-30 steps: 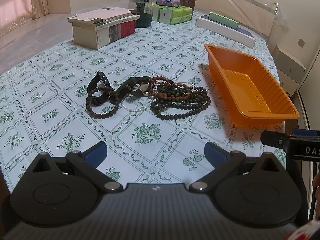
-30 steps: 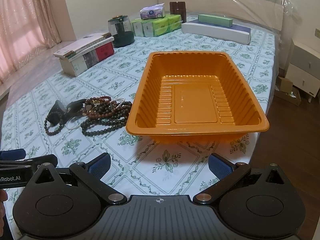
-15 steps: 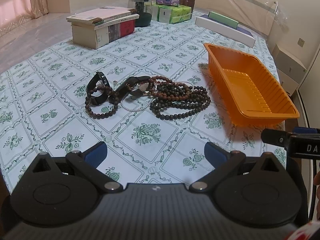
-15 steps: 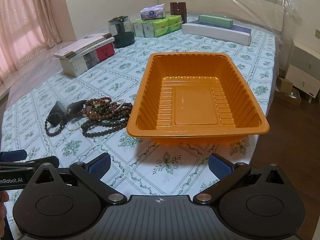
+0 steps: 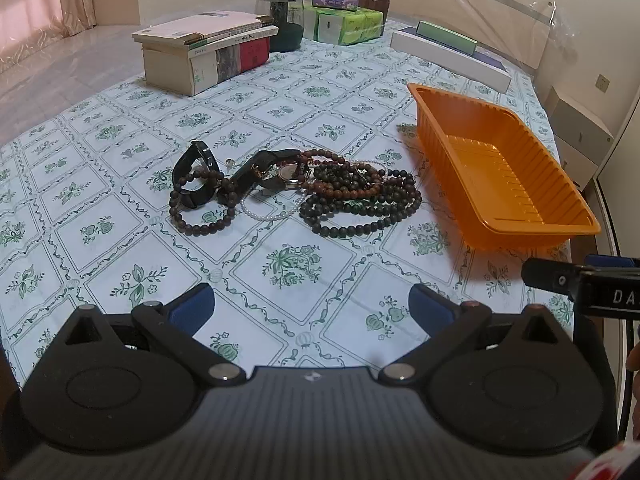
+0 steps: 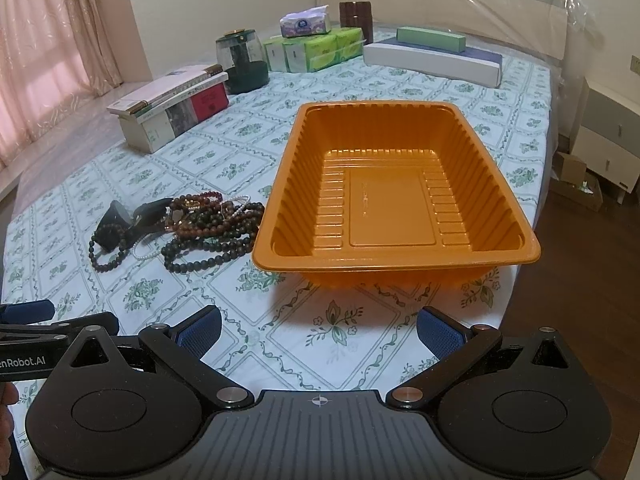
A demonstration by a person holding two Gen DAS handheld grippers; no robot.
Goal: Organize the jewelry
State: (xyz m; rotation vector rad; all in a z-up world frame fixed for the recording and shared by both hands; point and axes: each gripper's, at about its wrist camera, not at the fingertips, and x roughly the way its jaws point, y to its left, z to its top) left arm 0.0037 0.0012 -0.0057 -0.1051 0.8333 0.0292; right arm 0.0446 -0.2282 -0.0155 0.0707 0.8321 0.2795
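Observation:
A tangle of jewelry [image 5: 296,188] lies on the patterned cloth: dark bead strings [image 5: 360,204], a white pearl strand [image 5: 272,214], a wristwatch [image 5: 286,172] and a black band [image 5: 196,176]. The same jewelry pile [image 6: 180,228] shows left of the orange tray [image 6: 400,264], which holds nothing. In the left wrist view the orange tray [image 5: 500,224] sits right of the pile. My left gripper [image 5: 310,308] hangs open, short of the jewelry. My right gripper [image 6: 318,328] is open in front of the tray's near rim.
Stacked books [image 5: 208,56], a dark jar [image 5: 282,20], green tissue packs [image 5: 344,22] and long flat boxes [image 5: 448,54] line the far side. A bedside cabinet [image 6: 608,136] and wood floor lie off the right edge. Curtains [image 6: 52,40] hang at left.
Both grippers have drifted slightly back from the table, so the tray and jewelry look a little farther off. Both stay open; nothing on the cloth has moved.

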